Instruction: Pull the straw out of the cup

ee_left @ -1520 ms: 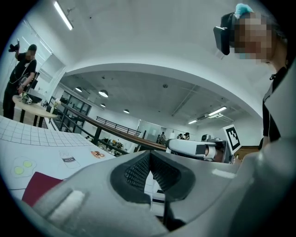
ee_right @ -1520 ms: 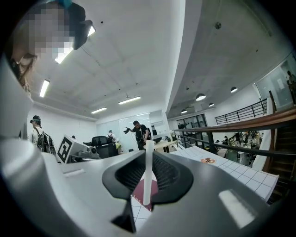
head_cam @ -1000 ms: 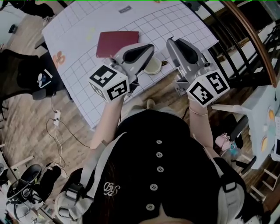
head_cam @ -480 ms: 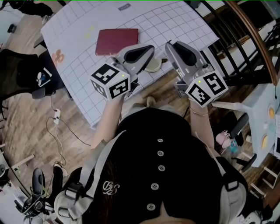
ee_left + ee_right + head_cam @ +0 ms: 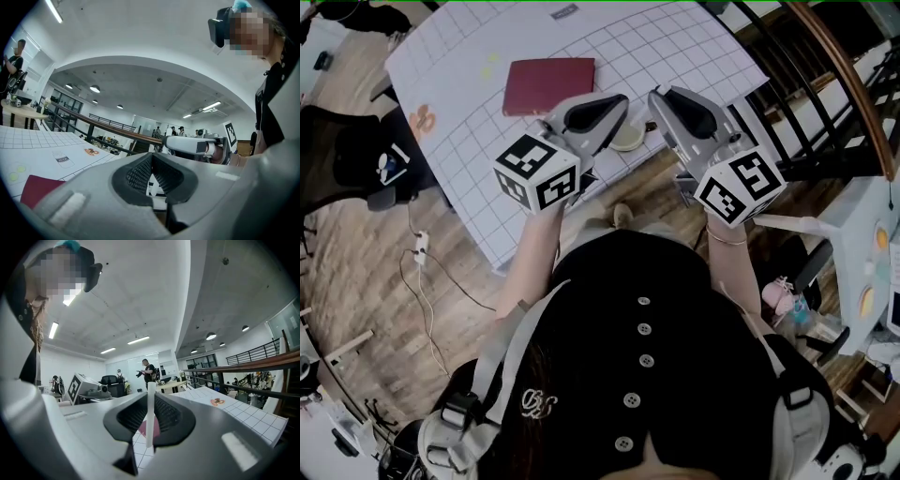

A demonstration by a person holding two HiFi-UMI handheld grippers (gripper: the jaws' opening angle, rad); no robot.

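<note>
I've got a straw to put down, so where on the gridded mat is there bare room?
Bare grid on the mat lies beyond the right gripper, right of the red book, and also between the book and the orange print. It's crowded at the near edge, where the cup sits between the left gripper and the right.

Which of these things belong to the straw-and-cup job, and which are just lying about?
In the job: white straw, pinched in the right tool; cup; left tool.
Lying about: maroon book on the grid mat; cable on the floor.
</note>
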